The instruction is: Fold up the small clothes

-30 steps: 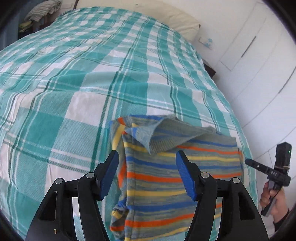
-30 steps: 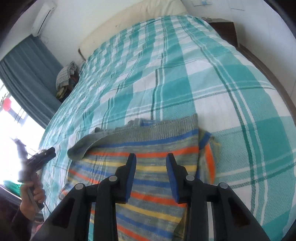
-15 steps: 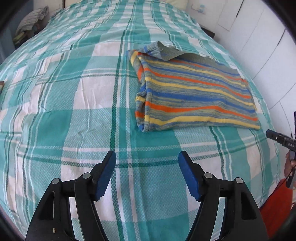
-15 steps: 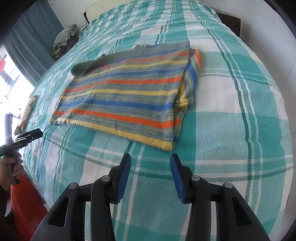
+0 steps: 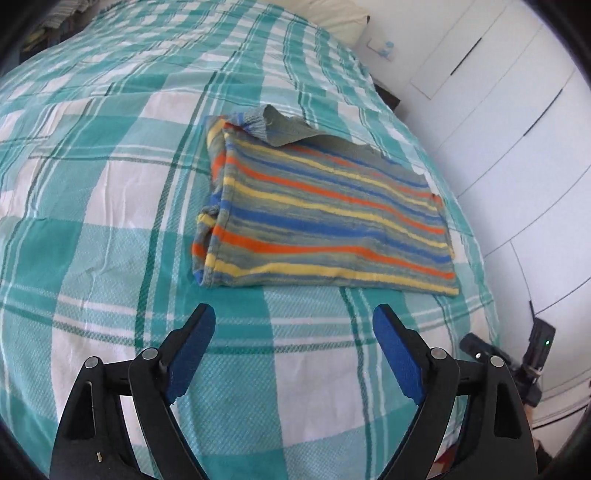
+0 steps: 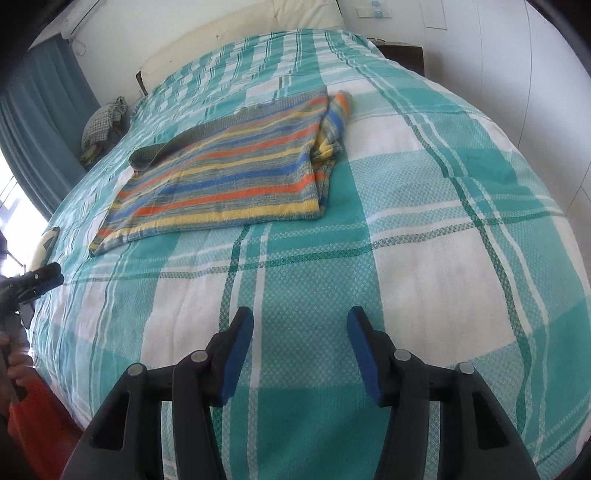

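A small striped sweater (image 5: 321, 218), grey with orange, yellow and blue bands, lies folded flat on the teal checked bedspread (image 5: 110, 206); its grey ribbed hem is flipped up at the far edge. It also shows in the right wrist view (image 6: 229, 173), with a bunched sleeve at its right side. My left gripper (image 5: 293, 345) is open and empty, hovering over the bedspread just short of the sweater's near edge. My right gripper (image 6: 300, 345) is open and empty, well back from the sweater.
White wardrobe doors (image 5: 517, 122) stand close along the bed's right side. A cream headboard (image 6: 236, 33) and a dark bedside table (image 6: 402, 55) are at the far end. Blue curtains (image 6: 40, 118) and a pile of clothes (image 6: 105, 123) are on the window side.
Both grippers have pulled back off the sweater towards the bed's near edge and let it lie. The right gripper's jaws have opened wider.
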Demonstrator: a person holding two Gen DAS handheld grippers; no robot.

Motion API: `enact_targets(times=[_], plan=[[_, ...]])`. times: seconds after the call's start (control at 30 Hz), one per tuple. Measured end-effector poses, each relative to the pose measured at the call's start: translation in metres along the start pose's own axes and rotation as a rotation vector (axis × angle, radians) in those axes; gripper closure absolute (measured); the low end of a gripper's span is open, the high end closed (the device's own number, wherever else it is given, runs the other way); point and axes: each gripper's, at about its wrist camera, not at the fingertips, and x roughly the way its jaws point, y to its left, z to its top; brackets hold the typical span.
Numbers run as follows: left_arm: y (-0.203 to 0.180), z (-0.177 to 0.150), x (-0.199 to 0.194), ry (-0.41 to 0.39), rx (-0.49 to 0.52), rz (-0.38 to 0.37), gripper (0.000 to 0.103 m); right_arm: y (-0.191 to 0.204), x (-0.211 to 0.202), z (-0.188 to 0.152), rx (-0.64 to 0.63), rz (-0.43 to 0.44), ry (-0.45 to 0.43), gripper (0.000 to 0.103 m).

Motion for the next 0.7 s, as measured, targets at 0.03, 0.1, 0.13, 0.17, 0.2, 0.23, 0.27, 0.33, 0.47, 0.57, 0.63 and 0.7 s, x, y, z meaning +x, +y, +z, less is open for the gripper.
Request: enact_targets(times=[0.03,0.1,0.13,0.17,0.2,0.23,0.27,0.33,0.47,0.57,0.63,0.7], plan=[[0.000,0.018,0.008,0.017,-0.013,-0.048,0.013,-0.001,0.003,0.000,0.004,-0.001,0.001,0.050],[-0.003,0.057,0.030,0.037,-0.008,-0.057,0.013,-0.002,0.006,-0.001,0.018,-0.002,-0.001,0.049],[-0.004,0.073,0.044,0.052,0.006,-0.041,0.012,-0.002,0.007,-0.002,0.016,-0.003,-0.003,0.046],[-0.004,0.091,0.062,0.076,0.017,-0.028,0.012,0.000,0.008,-0.002,0.003,-0.006,-0.006,0.043],[-0.002,0.107,0.081,0.094,0.019,-0.005,0.012,0.003,0.009,-0.003,-0.019,-0.014,-0.009,0.042],[0.001,0.122,0.099,0.110,0.012,0.016,0.012,0.007,0.011,-0.004,-0.047,-0.024,-0.011,0.039],[0.006,0.137,0.114,0.117,-0.007,0.035,0.012,0.011,0.012,-0.005,-0.072,-0.034,-0.013,0.035],[0.017,0.167,0.131,0.073,-0.075,0.065,0.013,0.017,0.015,-0.007,-0.113,-0.051,-0.013,0.030],[0.033,0.205,0.118,-0.109,-0.222,0.052,0.013,0.024,0.021,-0.008,-0.149,-0.062,-0.014,0.021],[0.037,0.205,0.100,-0.170,-0.253,0.051,0.013,0.025,0.024,-0.007,-0.163,-0.064,-0.013,0.019],[0.030,0.189,0.090,-0.172,-0.193,0.088,0.013,0.023,0.024,-0.006,-0.157,-0.056,-0.011,0.019],[0.014,0.156,0.079,-0.151,-0.074,0.096,0.013,0.022,0.023,-0.006,-0.152,-0.049,-0.009,0.019]])
